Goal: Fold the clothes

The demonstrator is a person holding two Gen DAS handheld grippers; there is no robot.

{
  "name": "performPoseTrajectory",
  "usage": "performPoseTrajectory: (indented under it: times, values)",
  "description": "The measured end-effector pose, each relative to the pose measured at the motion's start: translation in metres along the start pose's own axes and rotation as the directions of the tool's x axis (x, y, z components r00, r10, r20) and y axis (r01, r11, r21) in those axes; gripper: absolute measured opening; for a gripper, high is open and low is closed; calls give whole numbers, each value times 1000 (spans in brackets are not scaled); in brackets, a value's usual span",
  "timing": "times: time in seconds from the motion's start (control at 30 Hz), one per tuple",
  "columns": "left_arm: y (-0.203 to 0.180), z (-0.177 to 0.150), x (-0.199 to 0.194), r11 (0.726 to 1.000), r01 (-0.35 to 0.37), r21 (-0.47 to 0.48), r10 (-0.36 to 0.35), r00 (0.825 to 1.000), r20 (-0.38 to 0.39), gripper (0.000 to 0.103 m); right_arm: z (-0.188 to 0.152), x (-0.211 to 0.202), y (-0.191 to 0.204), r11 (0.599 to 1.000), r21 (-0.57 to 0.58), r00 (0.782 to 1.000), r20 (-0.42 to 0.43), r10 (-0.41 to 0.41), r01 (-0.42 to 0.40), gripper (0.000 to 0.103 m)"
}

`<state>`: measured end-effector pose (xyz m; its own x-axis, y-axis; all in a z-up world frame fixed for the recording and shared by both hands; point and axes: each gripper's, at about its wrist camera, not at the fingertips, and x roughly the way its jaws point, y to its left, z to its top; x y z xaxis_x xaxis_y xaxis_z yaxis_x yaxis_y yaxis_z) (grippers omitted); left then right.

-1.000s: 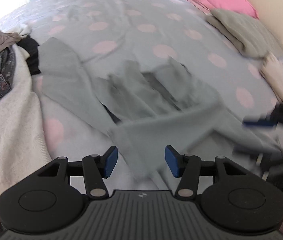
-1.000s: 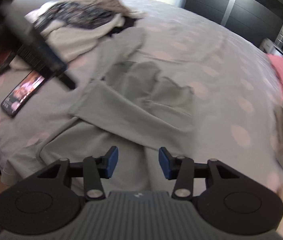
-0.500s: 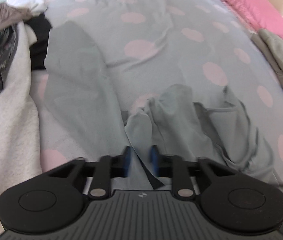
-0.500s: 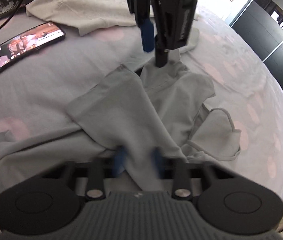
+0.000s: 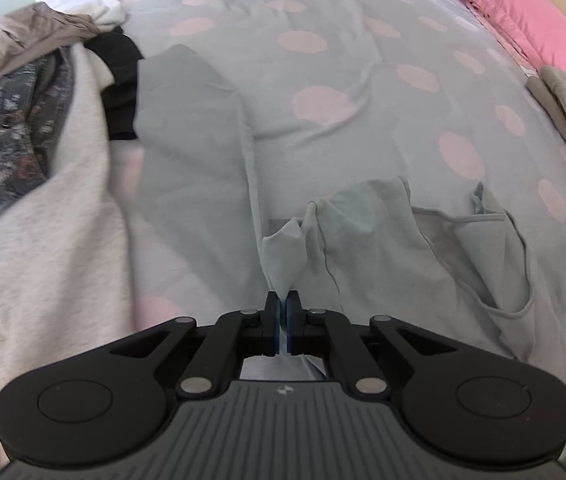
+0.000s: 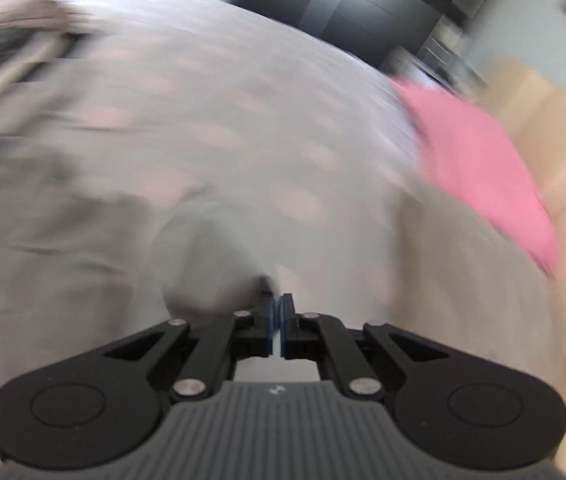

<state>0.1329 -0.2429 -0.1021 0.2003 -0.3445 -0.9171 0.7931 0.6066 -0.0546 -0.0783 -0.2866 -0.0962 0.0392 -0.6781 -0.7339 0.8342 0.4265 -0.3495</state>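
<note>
- Left claw: blue pads pressed together on a pinched fold of the pale grey cotton garment.
- The garment lies crumpled on the bed's grey cover with pink dots, right of centre.
- Right claw: pads closed on blurred grey fabric, apparently the same garment.
- Heap of mixed clothes lies left; pink pillow far right.
</note>
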Motion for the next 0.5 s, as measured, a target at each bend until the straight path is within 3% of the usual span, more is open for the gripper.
performPoseTrajectory:
  times: [0.07,0.27,0.4,0.5]
  values:
    - [2,-1,-3,1000,-10,-5,10,1000,-2,1,-11,13,-33,993,79,995,-49,-85,89,2]
    - [3,-1,-11,998,-64,-1,64,998,-4,1,-43,32,-103,921,199,940,-135,-312,335,2]
    - [5,1,-14,996,-91,-14,90,996,-7,1,-52,33,-142,833,245,868,-153,-472,496,2]
    - [6,1,-15,994,-106,-18,106,994,-10,1,-59,31,-174,745,280,795,-186,-577,606,2]
